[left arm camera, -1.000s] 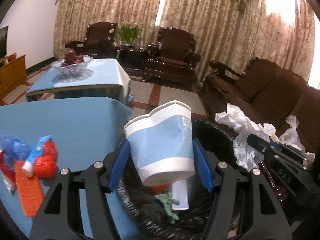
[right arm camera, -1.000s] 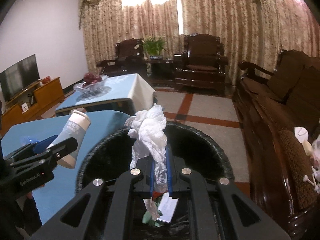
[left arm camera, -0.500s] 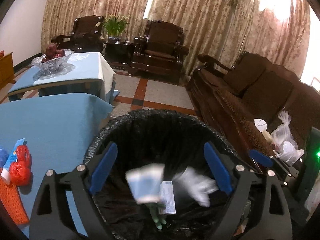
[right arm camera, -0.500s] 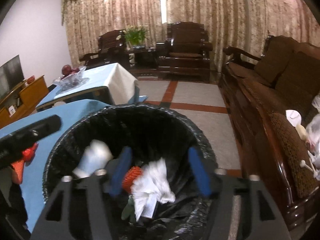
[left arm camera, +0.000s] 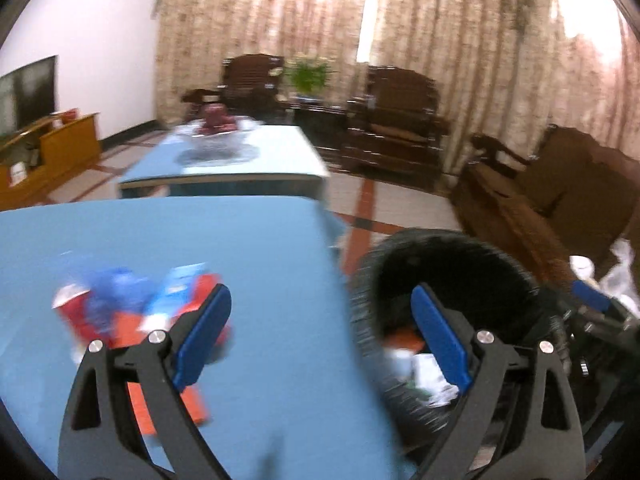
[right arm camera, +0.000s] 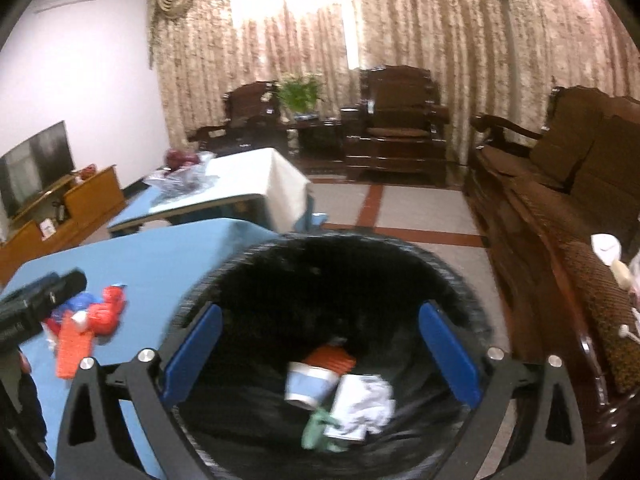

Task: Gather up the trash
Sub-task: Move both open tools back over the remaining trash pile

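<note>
1. Two pieces are lying in the bin now that I was carrying a second ago: the blue-and-white paper cup from my left claw and the crumpled white tissue from my right. Both are resting on the black liner near an orange scrap and something green.

2. That is meaning this drop is done, and I am judging the job only partly finished, because more litter is waiting on the blue table.

3. My left claw is swinging left, away from the bin and back over the table. The view is smearing with the motion, so details are soft.

4. Its jaws are standing wide apart and holding nothing. The left blue pad is showing in front of the red, blue and orange pile of wrappers, though I cannot tell whether it is touching it.

5. My right claw is hovering over the bin's mouth, jaws spread wide, empty, touching neither liner nor trash.

6. From the right view that pile is sitting at the near left of the table, just left of the bin, with my left claw's dark body reaching in beside it. I am reckoning that pile is next.
</note>
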`<state>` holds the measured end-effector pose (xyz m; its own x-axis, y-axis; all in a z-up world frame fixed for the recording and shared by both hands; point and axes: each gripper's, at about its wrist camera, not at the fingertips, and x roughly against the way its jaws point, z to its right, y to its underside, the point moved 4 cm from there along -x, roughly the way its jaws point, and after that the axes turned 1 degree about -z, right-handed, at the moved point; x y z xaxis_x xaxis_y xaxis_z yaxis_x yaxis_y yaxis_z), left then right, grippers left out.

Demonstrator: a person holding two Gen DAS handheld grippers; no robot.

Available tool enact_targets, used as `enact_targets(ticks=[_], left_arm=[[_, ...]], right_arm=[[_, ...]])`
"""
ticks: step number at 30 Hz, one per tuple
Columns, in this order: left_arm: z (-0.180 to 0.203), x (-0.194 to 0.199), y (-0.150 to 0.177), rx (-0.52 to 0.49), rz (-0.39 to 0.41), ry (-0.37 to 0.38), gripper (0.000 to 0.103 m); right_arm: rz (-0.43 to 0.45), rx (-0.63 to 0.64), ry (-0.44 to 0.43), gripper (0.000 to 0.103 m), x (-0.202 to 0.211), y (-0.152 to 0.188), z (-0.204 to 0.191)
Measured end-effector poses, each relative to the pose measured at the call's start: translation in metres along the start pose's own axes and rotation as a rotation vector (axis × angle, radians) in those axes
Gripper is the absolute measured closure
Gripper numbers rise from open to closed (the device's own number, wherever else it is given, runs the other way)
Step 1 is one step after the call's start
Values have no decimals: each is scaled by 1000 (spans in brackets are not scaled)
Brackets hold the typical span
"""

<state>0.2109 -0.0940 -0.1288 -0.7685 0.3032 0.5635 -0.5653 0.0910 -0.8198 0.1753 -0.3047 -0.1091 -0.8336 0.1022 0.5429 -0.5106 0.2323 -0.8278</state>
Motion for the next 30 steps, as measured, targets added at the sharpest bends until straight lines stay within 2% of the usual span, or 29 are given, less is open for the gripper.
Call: enact_targets(ticks=[7,11,20,27,29,30], left_arm=[[-94,44,20,70,-5,-176,14],[-127,57,30,102,-20,-222,14],[-162,62,51,138,-52,-259,14],[-179,50,66,155,-100,-275,17],[-183,45,72,159,-116,-275,20],[-184,43,74,162,-123,-277,20]], right_arm=[[-2,71,-126,6,-4,6,-83],[-14,116,-181,6,-9,14,-127],[-47,185,-244,6,-22,36,-181],[-75,207,-284,6,-36,53,-203],[-87,221,-301,8,-41,55,-208],[-92,231,-308,13,-44,57,-210]])
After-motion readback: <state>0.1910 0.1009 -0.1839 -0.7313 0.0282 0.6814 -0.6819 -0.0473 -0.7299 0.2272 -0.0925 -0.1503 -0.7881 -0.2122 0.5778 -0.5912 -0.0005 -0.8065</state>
